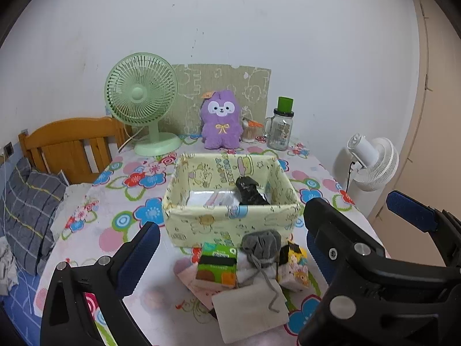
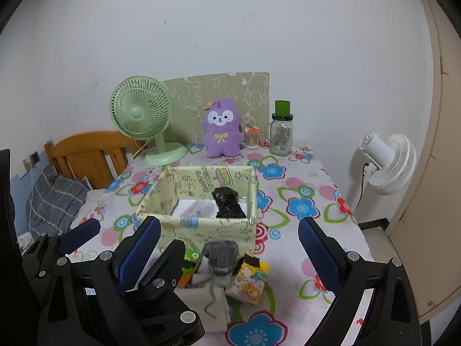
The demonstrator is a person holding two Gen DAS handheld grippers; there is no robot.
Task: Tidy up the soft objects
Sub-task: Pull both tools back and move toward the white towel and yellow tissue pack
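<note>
A pale yellow fabric basket [image 1: 230, 216] [image 2: 207, 227] stands mid-table and holds a black bundle [image 1: 250, 191] and a white packet [image 1: 213, 199]. In front of it lies a small pile: a grey drawstring pouch [image 1: 260, 245] [image 2: 220, 255], a green-and-orange pack [image 1: 217, 262], a yellow cartoon-print pack [image 1: 294, 268] [image 2: 249, 282] and a white cloth [image 1: 250, 308]. A purple plush [image 1: 221, 121] sits upright at the back. My left gripper [image 1: 232, 230] is open just above the pile. My right gripper [image 2: 230, 223] is open too, close beside it, their fingers overlapping.
On the floral tablecloth at the back stand a green desk fan [image 1: 141, 101], a glass jar with a green lid [image 1: 281, 127] and a small toothpick holder [image 1: 249, 131]. A white floor fan [image 2: 389, 164] stands off the right edge. A wooden headboard [image 1: 72, 144] and pillow lie left.
</note>
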